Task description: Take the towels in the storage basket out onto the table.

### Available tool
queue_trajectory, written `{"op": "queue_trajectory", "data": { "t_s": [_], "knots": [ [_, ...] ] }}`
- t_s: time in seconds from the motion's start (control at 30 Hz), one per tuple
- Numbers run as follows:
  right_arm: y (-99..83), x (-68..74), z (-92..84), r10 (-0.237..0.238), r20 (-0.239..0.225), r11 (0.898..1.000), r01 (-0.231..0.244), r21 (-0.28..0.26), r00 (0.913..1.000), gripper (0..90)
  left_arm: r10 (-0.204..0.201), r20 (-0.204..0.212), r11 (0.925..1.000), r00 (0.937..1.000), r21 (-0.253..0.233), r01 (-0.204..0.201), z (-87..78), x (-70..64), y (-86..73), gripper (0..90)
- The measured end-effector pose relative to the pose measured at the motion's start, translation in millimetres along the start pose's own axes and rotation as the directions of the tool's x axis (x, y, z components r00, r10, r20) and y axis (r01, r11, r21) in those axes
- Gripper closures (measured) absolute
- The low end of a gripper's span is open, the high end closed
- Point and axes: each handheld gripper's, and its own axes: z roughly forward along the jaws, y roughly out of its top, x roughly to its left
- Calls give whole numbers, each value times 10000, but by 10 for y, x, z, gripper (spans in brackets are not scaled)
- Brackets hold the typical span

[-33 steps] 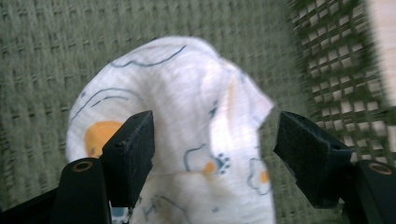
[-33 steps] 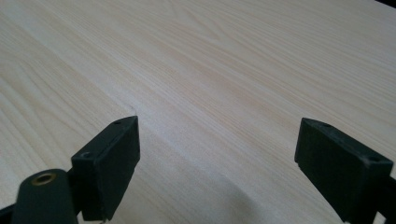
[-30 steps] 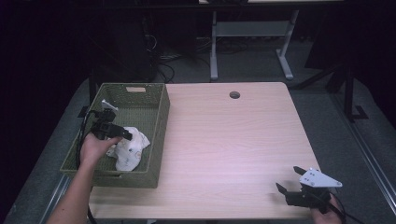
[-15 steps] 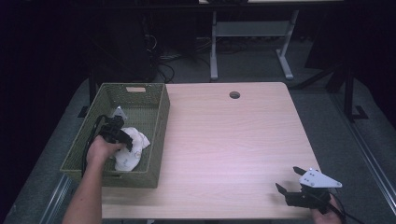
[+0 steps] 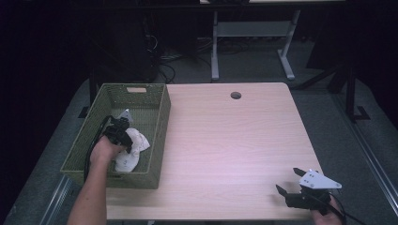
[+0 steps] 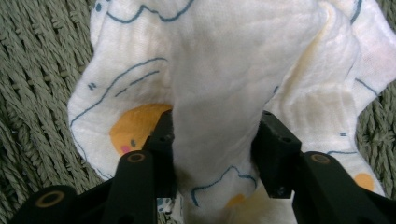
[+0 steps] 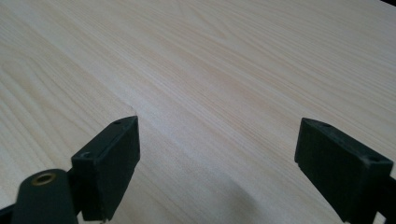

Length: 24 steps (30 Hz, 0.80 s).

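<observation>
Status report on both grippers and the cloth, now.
Left gripper in the basket, jaws just closing, pinching a fold of the cloth. Right gripper open, idle over the table. Nothing in the way.

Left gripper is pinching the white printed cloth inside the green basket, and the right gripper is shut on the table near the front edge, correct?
Not quite. The right gripper is open, jaws wide apart over the bare table, as the right gripper view shows. The left gripper has just been closing on the cloth in the basket.
</observation>
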Motion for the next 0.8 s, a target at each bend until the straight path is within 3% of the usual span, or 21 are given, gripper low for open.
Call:
{"op": "queue_trajectory", "data": {
  "t_s": [0.07,0.2,0.4,0.5,0.57,0.63,0.8],
  "knots": [
    [-5,-1,1,46,0,10000,-46,13,10000,137,-43,-22,10000,10000,-22,43,-9,13,-4,669],
    [-6,-5,1,71,23,10000,-71,31,10000,137,64,-92,9999,9999,-77,-64,-23,13,-13,704],
    [-20,-13,0,125,65,9999,-126,52,9999,137,-143,847,9976,9963,-662,200,-160,127,-69,726],
    [-22,-21,2,138,90,9999,-138,41,9999,137,-109,1089,9955,9940,-921,210,-227,157,-92,727],
    [-21,-20,2,126,104,9999,-126,11,9999,137,26,1398,9905,9902,-1366,167,-352,199,-132,727],
    [-20,-16,0,137,100,9999,-137,40,9999,137,94,1486,9887,9889,-1492,130,-381,210,-141,727],
    [-22,-11,9,155,96,9999,-156,67,9998,137,184,2084,9776,9779,-2090,261,-570,266,-202,726]
  ]
}}
